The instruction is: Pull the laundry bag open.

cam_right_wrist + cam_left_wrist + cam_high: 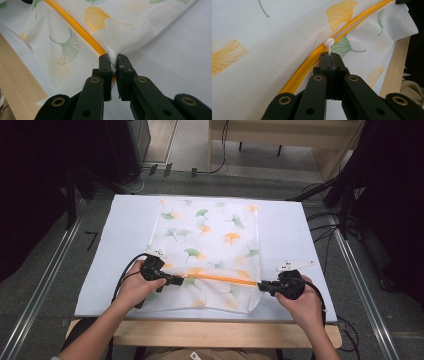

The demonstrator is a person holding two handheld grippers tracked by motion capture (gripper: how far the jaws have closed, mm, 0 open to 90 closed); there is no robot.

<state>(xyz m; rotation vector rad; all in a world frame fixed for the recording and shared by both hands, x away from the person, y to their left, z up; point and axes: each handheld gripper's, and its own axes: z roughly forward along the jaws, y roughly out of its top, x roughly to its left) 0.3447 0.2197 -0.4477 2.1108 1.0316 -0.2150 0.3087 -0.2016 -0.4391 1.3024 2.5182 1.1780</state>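
Your left gripper (331, 58) is clamped on the white zipper pull (329, 44), your right gripper (113, 65) pinching the mesh bag (210, 237) at the orange zipper's (220, 279) end. Keep that end taut (bag flat on the white table (125, 230)) and draw the pull straight along the track.

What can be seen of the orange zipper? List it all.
The orange zipper runs across the near part of a white mesh bag printed with ginkgo leaves, lying flat on the white table cover. Its two glossy orange rows look parted along most of the length. The left gripper is shut on its small white pull tab; the right gripper pinches the bag's edge at the zipper's other end.
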